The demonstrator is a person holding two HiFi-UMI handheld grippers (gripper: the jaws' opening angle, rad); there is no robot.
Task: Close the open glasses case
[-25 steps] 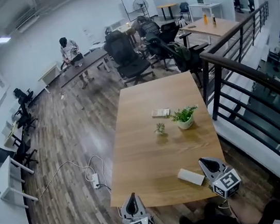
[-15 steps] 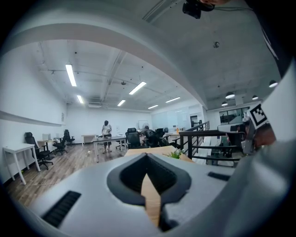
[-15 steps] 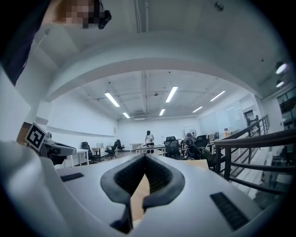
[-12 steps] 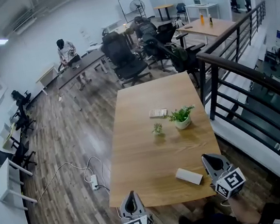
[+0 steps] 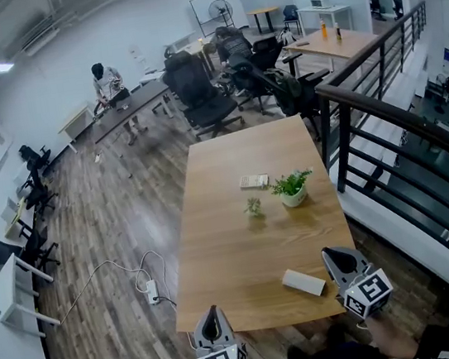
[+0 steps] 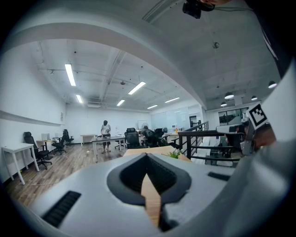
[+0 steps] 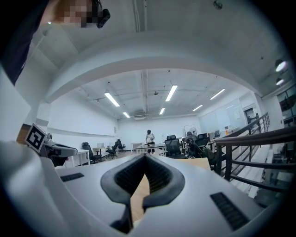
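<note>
A white oblong glasses case [image 5: 304, 282] lies on the wooden table [image 5: 235, 248] near its front right corner; whether its lid is up cannot be made out. My right gripper [image 5: 333, 257] hovers just right of the case, past the table's edge, jaws together and empty. My left gripper [image 5: 211, 317] hangs at the table's front left corner, well left of the case, also shut on nothing. In the left gripper view the left gripper [image 6: 147, 156] points along the table, and in the right gripper view the right gripper [image 7: 144, 156] does likewise. Neither gripper view shows the case.
A potted plant [image 5: 293, 187], a smaller sprig [image 5: 254, 206] and a flat packet [image 5: 253, 182] sit mid-table. A black railing [image 5: 384, 125] runs along the right. Office chairs [image 5: 203, 94] stand beyond the far end. A power strip [image 5: 153, 291] lies on the floor at left.
My right gripper has edged slightly right and down beside the case. The left gripper and the case have stayed put.
</note>
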